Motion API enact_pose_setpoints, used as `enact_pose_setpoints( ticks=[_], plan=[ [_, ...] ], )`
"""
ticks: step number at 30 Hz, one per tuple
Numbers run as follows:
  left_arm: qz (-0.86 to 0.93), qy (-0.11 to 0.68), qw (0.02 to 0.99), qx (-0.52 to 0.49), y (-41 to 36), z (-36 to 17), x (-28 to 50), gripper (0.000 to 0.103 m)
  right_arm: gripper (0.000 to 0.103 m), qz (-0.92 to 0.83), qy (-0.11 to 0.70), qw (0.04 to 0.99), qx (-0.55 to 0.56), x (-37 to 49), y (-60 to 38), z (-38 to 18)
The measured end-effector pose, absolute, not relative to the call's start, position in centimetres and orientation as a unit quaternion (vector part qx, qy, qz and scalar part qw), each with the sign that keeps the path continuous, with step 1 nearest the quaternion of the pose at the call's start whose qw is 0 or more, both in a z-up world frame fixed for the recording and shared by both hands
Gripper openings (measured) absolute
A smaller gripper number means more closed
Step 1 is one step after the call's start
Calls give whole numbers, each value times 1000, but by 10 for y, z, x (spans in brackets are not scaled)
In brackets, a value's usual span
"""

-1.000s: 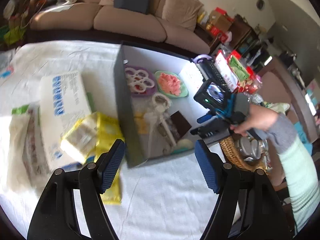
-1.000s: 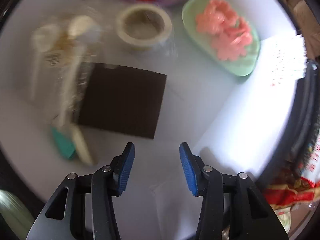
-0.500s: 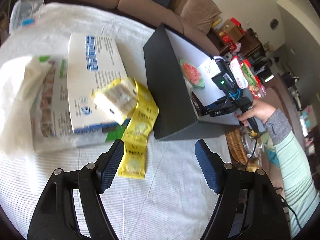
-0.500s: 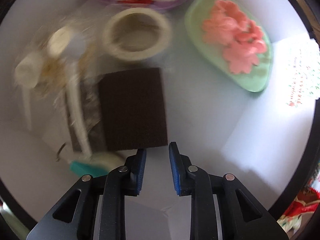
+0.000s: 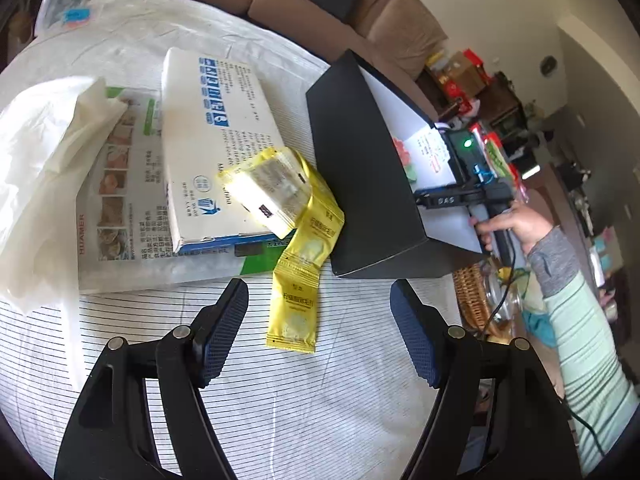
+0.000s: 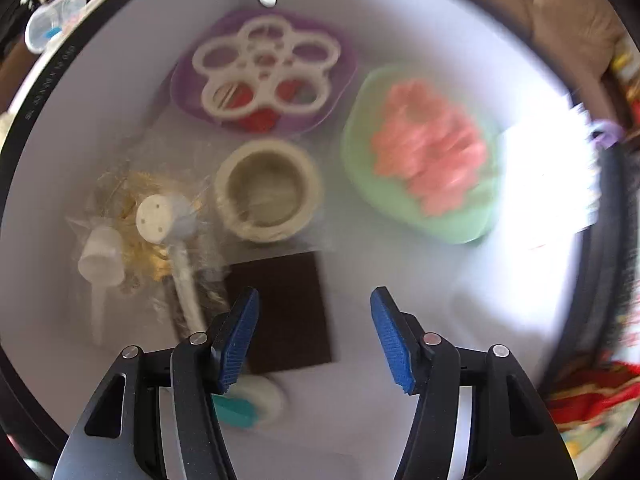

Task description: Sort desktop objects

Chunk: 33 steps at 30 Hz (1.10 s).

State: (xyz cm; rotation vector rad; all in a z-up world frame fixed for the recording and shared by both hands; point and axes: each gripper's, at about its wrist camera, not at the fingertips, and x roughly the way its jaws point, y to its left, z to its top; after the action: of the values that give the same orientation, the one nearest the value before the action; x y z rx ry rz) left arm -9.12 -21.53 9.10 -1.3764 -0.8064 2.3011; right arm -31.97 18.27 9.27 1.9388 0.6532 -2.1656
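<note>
My left gripper (image 5: 318,332) hung wide apart above the striped tablecloth (image 5: 280,400), holding nothing. Just ahead of its fingers lay a strip of yellow sachets (image 5: 302,280), its upper end tucked under a small yellow packet (image 5: 266,190) that leaned on a white-and-blue box (image 5: 212,140). That box rested on a flat printed package (image 5: 120,184), with a crumpled white plastic bag (image 5: 44,152) to its left. Right of the sachets stood the black box (image 5: 368,184), white inside.

My right gripper (image 6: 314,334) was over that box's white floor (image 6: 460,300), jaws well spread and empty. Inside the box I saw:
- a purple dish (image 6: 264,76) at the back, carrying a cream flower-shaped cutout (image 6: 266,70) and something red beneath it;
- a green dish (image 6: 424,156) to the right, holding pink flower-shaped pieces (image 6: 432,148);
- a roll of cream tape (image 6: 268,190) between them, nearer to me;
- a clear packet with white plastic scoops (image 6: 160,236) on the left;
- a dark brown square card (image 6: 288,312) flat on the floor, partly behind my left finger;
- a teal-and-white item (image 6: 248,404) at the near edge, too blurred to name.
</note>
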Motion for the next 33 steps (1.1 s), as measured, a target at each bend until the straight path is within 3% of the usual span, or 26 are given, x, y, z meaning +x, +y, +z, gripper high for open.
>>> enact_pose_setpoints(
  ticks=[4,7,9,12,15,23,28,30,33],
  plan=[
    [810,-283,173,-483,-216,92,-91,71,56,-722,192,72,661,-320,204,100],
    [813,-275,177,-481,-212,94,-90,71,56,-725,254,32,639,-317,213,109],
    [813,-274,184,-479,-209,96,-89,71,48,-729,269,14,629,-316,217,114],
    [815,-272,187,-476,-208,98,-88,71,47,-750,181,64,633,-309,222,130],
    [813,-277,187,-477,-209,96,-90,71,47,-757,161,84,628,-303,219,140],
    [812,-281,184,-476,-210,95,-89,71,47,-729,255,81,630,-284,192,141],
    [812,-285,185,-475,-212,95,-89,71,48,-705,267,162,636,-258,153,152],
    [812,-285,184,-476,-212,95,-88,71,58,-697,290,170,633,-252,143,153],
    [812,-286,183,-475,-214,95,-88,71,66,-689,391,110,600,-249,139,150]
  ],
)
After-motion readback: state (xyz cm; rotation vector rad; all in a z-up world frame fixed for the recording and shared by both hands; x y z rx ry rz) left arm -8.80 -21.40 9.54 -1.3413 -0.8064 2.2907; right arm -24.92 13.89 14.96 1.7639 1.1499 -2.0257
